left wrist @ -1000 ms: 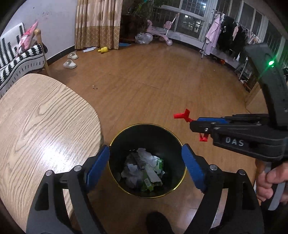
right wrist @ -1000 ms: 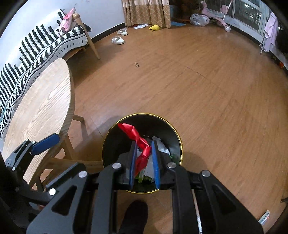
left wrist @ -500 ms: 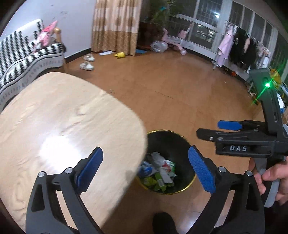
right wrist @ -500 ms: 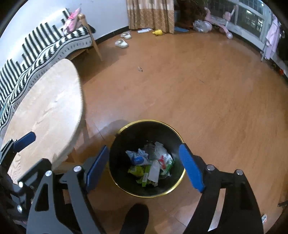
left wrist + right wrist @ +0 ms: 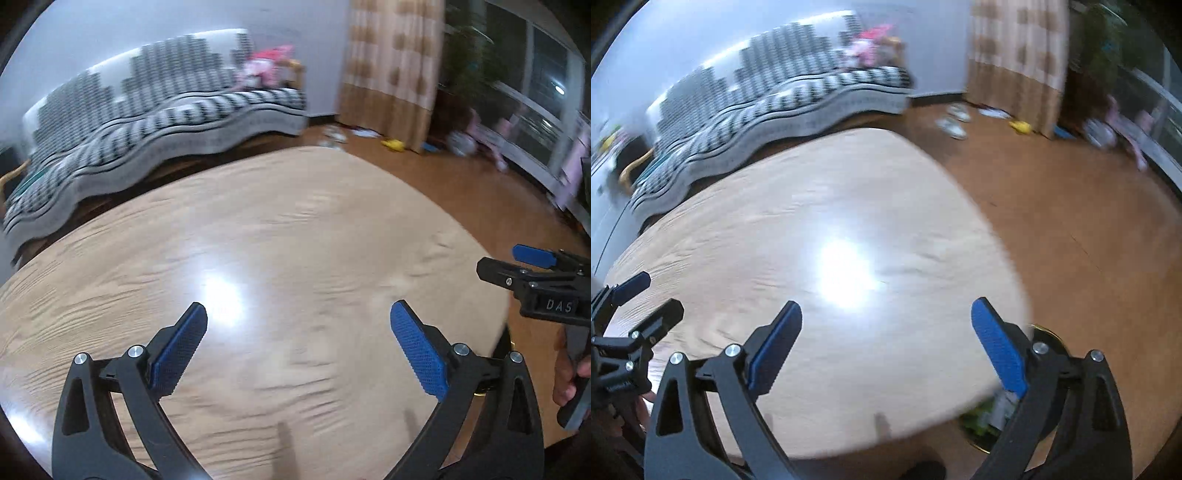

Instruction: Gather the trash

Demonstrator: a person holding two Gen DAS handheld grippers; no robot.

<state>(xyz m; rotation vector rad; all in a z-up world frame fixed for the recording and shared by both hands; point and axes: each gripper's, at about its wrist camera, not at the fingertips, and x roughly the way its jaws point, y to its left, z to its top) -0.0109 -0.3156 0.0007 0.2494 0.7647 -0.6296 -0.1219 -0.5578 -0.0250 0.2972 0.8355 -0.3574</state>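
My left gripper (image 5: 299,347) is open and empty above the round light-wood table (image 5: 295,229). My right gripper (image 5: 886,347) is open and empty over the table's right edge; it also shows at the right of the left wrist view (image 5: 532,258). The left gripper shows at the left of the right wrist view (image 5: 631,295). The black trash bin with a gold rim (image 5: 1045,334) stands on the floor under the table's edge, mostly hidden by my right finger, with green and white trash (image 5: 986,417) inside. Both views are blurred by motion.
A black-and-white striped sofa (image 5: 147,122) with a pink toy stands behind the table. Slippers (image 5: 955,122), a yellow toy (image 5: 1021,126) and a curtain (image 5: 1015,55) are at the far wall. Open wooden floor (image 5: 1089,221) lies to the right.
The right gripper let the red wrapper go into the bin and opened. Both grippers then swung left and up from the bin to over the table.
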